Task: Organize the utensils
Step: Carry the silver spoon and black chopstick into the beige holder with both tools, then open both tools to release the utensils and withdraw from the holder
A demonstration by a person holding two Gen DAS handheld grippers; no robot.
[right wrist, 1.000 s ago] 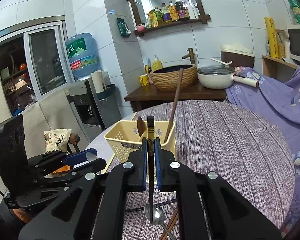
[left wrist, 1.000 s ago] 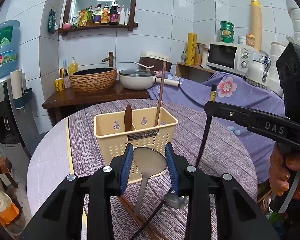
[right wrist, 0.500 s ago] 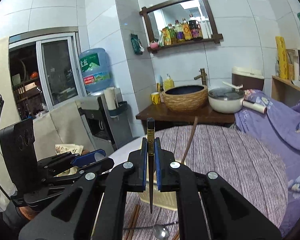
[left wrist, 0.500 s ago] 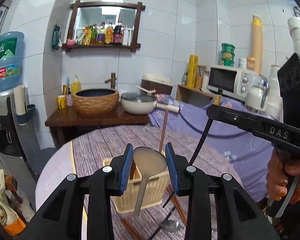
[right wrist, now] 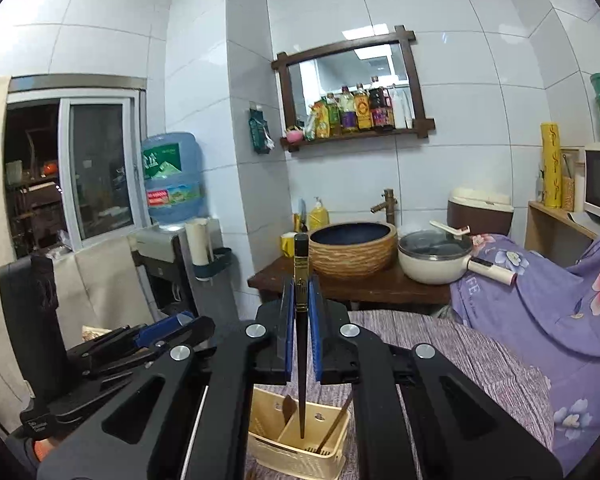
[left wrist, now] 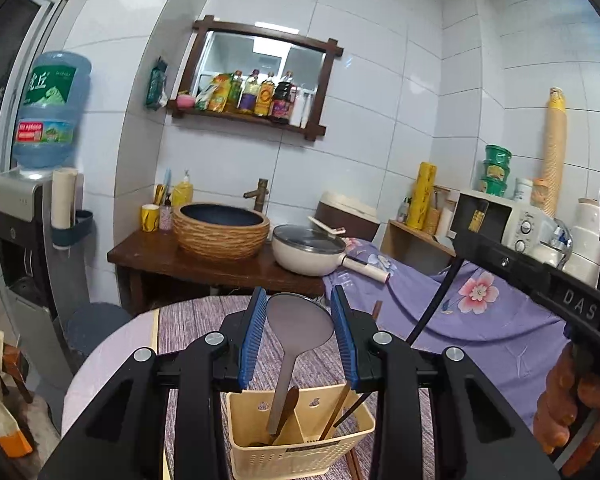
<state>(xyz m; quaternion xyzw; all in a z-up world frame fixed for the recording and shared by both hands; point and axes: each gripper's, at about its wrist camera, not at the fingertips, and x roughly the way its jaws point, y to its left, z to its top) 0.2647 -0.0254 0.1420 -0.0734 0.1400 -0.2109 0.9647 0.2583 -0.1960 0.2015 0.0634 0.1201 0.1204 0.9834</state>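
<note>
My left gripper [left wrist: 298, 334] is shut on a metal spoon [left wrist: 296, 328], bowl up between the blue pads, its handle reaching down into the left compartment of the cream utensil basket [left wrist: 300, 452]. A wooden spoon [left wrist: 286, 406] and a brown chopstick [left wrist: 336, 412] stand in the basket. My right gripper [right wrist: 301, 332] is shut on a black chopstick [right wrist: 301, 280], held upright with its tip down in the basket [right wrist: 296, 446]. The right gripper also shows at the right of the left wrist view [left wrist: 540, 280].
The basket stands on a round table with a striped purple cloth [right wrist: 460, 352]. Behind are a wooden counter with a woven basin [left wrist: 220, 236] and a lidded pan [left wrist: 308, 250], a water dispenser [left wrist: 24, 240] left, and a microwave [left wrist: 500, 220] right.
Both grippers have risen above the basket with their utensils. The spoon handle and the black chopstick tip now hang down into the basket instead of in front of it.
</note>
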